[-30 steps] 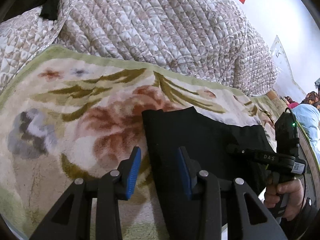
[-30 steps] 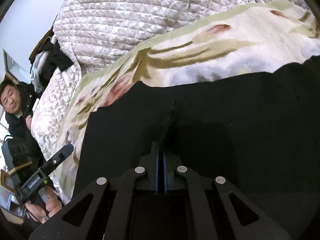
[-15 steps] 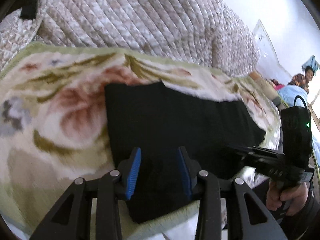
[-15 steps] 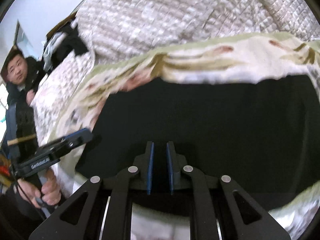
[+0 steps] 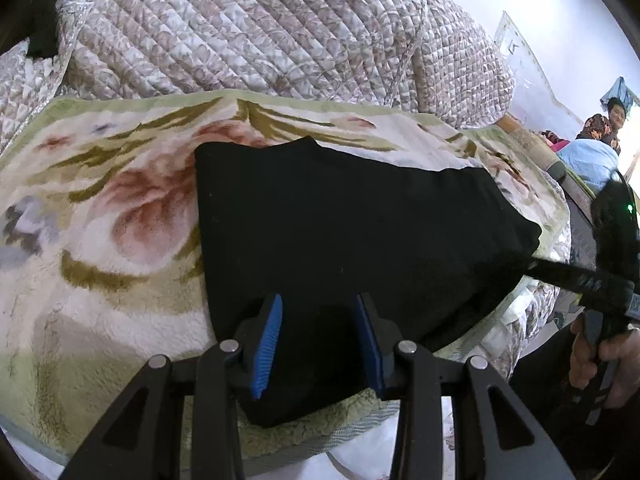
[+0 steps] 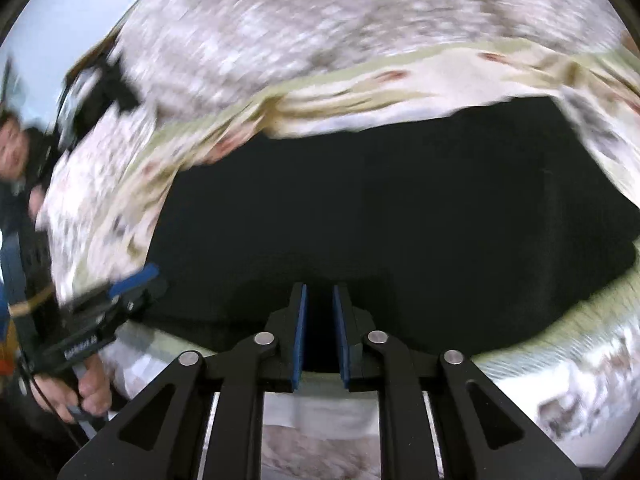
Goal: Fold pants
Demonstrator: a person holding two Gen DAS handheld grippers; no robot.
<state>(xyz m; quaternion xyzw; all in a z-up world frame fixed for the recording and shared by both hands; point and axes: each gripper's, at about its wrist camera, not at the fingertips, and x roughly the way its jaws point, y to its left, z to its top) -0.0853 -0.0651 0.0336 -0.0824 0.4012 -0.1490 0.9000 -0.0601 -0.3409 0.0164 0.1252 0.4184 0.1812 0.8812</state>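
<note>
The biggest thing I see is the bed, heaped at the back with a quilted brown-and-white patterned bedspread [image 5: 256, 32]. In front of it lies a fleecy cream blanket with a pink-and-olive flower print [image 5: 120, 216]. On that blanket rests the black fabric pants [image 5: 340, 240], folded into a flat slab whose long axis runs left to right across my view, its near corner reaching the bed's front edge.

My left hand-held gripper [image 5: 320, 344] hovers over that near left corner, blue-padded jaws spread wide with nothing between them. The pants lie straight ahead and below it, stretching off to the right.

My right hand-held gripper [image 6: 320, 332] sits near the front edge of the same slab further right, jaws parted by a narrower gap, also empty. That view is motion-blurred, so I cannot tell whether it touches cloth.

I judge the left one nearer the short end, so a further fold along the long axis would likely begin there.

Nothing lies on the pants. Two onlookers sit at the room's edges, well apart.
</note>
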